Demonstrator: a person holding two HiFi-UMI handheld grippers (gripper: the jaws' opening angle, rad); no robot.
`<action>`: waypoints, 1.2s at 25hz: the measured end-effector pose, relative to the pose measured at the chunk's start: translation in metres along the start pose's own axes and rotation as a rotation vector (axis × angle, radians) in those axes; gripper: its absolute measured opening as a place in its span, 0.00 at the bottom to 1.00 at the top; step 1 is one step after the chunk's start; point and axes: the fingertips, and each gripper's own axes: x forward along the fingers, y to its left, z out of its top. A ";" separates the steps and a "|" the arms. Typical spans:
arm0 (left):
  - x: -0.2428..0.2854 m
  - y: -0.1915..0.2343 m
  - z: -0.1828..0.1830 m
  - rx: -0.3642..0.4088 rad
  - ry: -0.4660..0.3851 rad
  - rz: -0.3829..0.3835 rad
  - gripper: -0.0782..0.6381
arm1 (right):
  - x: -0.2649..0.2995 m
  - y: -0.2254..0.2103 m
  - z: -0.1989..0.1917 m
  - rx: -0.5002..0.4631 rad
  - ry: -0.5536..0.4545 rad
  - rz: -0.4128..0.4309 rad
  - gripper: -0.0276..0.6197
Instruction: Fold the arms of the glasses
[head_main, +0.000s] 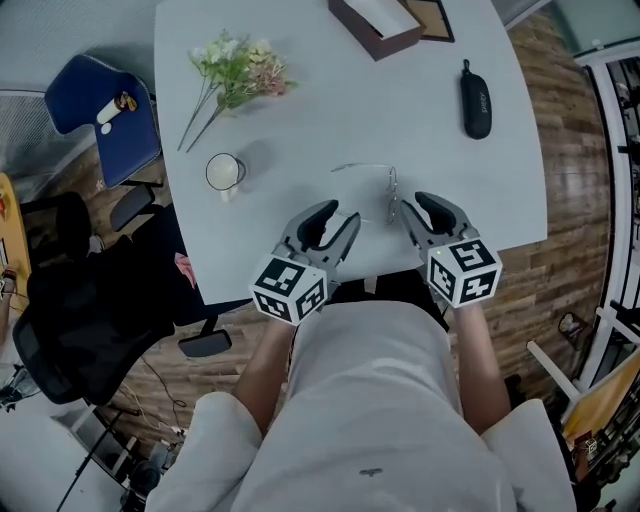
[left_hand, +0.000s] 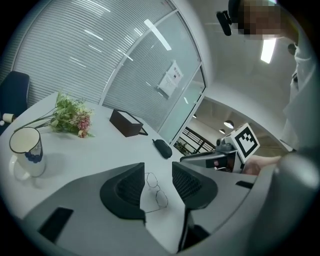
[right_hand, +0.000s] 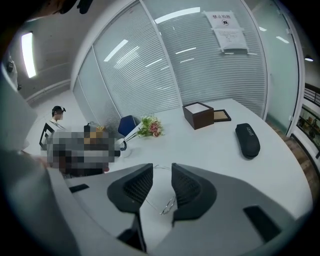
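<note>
Thin wire-rimmed glasses (head_main: 388, 192) lie on the white table (head_main: 300, 120) near its front edge, lenses to the right and one arm stretched out to the left. My left gripper (head_main: 337, 217) stands open just left of them; in its own view the lenses (left_hand: 155, 190) show through the gap of the left gripper (left_hand: 158, 172). My right gripper (head_main: 411, 208) hovers open at the right end of the frame. Through the gap of the right gripper (right_hand: 162, 175) I see one lens (right_hand: 168, 205) on the table, with no pad touching it.
A black glasses case (head_main: 477, 100) lies at the far right, a brown box (head_main: 375, 25) at the far edge. Flowers (head_main: 235, 70) and a white mug (head_main: 224, 173) are on the left. A blue chair (head_main: 100, 115) and a black office chair (head_main: 70, 320) stand left of the table.
</note>
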 end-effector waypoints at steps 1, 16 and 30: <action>0.001 0.001 -0.001 0.003 0.007 0.001 0.34 | 0.003 -0.001 -0.001 0.006 0.003 0.000 0.23; 0.012 0.008 -0.031 -0.022 0.092 0.015 0.34 | 0.047 -0.023 -0.032 0.049 0.070 -0.004 0.18; 0.024 0.018 -0.064 -0.080 0.143 0.014 0.34 | 0.079 -0.043 -0.048 0.088 0.111 -0.088 0.16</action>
